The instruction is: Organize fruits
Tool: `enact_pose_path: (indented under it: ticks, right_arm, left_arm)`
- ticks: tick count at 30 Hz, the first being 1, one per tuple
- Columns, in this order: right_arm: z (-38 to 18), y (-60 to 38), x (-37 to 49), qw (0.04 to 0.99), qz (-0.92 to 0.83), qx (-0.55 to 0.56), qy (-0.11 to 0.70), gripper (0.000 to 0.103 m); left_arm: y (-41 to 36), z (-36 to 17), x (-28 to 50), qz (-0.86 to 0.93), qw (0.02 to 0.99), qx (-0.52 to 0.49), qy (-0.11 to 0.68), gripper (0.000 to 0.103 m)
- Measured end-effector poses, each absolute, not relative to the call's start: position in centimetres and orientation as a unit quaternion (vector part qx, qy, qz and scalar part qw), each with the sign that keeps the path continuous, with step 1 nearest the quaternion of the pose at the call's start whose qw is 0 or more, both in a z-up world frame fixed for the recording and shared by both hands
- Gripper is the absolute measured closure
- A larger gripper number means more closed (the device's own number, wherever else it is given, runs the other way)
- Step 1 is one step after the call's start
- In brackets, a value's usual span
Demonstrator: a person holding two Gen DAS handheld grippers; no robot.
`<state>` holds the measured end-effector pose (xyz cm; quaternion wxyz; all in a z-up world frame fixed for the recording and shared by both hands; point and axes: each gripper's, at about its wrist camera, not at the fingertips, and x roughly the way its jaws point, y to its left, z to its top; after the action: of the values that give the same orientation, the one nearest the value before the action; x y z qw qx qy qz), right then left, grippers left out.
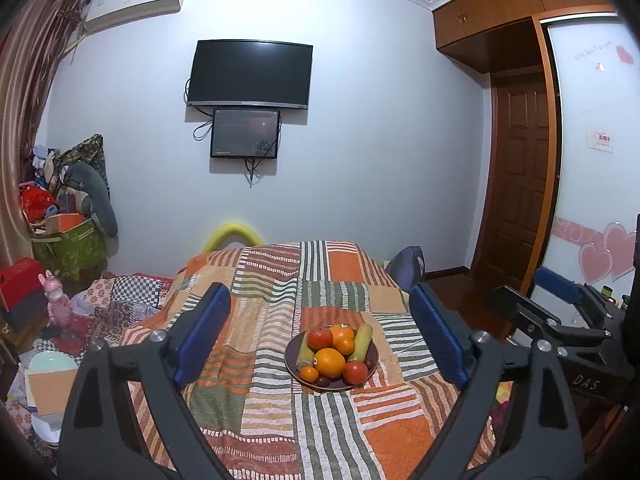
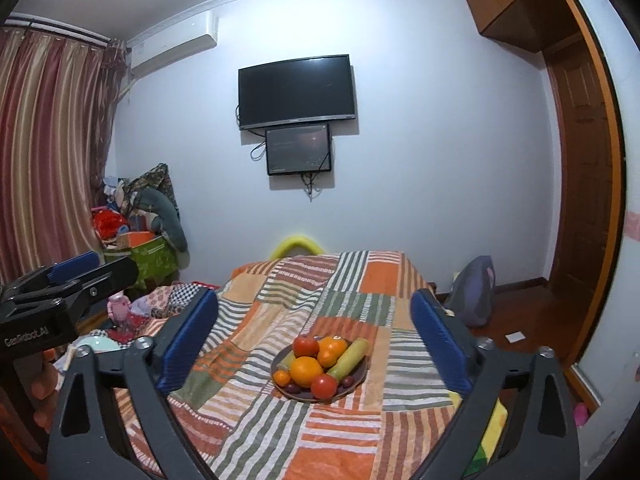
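Left wrist view: fruit plate [image 1: 294, 354] sits on the patchwork blanket [image 1: 280, 280], ahead of the left gripper [image 1: 320, 334], fingers spread wide, empty.
Right wrist view: right gripper [image 2: 316, 338] likewise gapes empty; an orange [image 2: 306, 371] tops the pile.

White wall [image 1: 380, 140], mounted television [image 1: 250, 74], striped curtains [image 2: 48, 152], wooden door [image 1: 520, 184]

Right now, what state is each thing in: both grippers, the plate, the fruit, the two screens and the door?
Left gripper: open, nothing between the fingers.
Right gripper: open, holding nothing.
Plate: on the blanket, full.
Fruit: piled on the plate, untouched.
Big screen: dark.
Small screen: dim picture showing.
Door: closed.
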<state>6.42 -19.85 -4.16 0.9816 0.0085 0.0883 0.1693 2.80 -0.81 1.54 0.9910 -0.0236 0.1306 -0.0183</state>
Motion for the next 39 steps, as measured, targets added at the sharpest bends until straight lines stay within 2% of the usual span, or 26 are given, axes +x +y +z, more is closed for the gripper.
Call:
enact_pose_path:
  ticks: [3,9,39]
  right_arm:
    - [-4.13,-19.83,6.24,0.983,0.165,0.004,0.087,0.002]
    - [-4.32,-19.76,5.96,0.984,0.156,-0.002,0.084,0.000]
    - [-3.73,-19.79,5.62,0.985,0.152,-0.002,0.079,0.000]
  left_arm:
    - [-0.89,1.35,2.64,-0.014,0.991,-0.023,0.129,0.003]
    - [-1.12,1.06,2.40,-0.015,0.992,-0.017,0.126,0.001]
    - [-1.57,1.19,2.31,-0.016,0.992,-0.011,0.125,0.000]
